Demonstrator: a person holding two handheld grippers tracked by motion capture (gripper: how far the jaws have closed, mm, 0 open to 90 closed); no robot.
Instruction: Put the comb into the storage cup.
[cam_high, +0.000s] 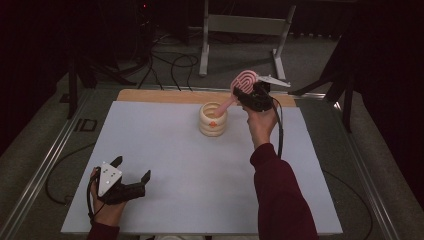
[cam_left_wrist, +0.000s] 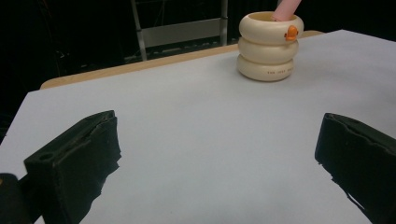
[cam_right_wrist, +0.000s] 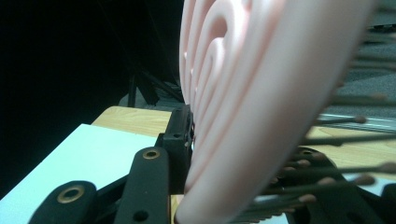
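The desk (cam_high: 165, 150) is covered by a pale sheet, with a strip of bare wood showing along its far edge. Toward the far middle of it stands a cream holder (cam_high: 213, 119) shaped like three stacked rings, upright, with a small orange mark on its near side; in the left gripper view the same holder (cam_left_wrist: 270, 45) sits far off at the upper right. A pink hairbrush (cam_high: 241, 86) leans with its handle end down inside the holder's mouth and its ridged oval head raised up to the right, above the far edge. The right gripper (cam_high: 256, 95), held up in a hand with a dark red sleeve, has its fingers closed on the brush head; in the right gripper view the brush (cam_right_wrist: 261, 93) is pressed between them, ridged back to the left, bristles pointing right. The left gripper (cam_high: 131, 175) rests on the near left of the desk, well apart from the holder, fingers (cam_left_wrist: 74, 163) spread wide and gripping nothing.
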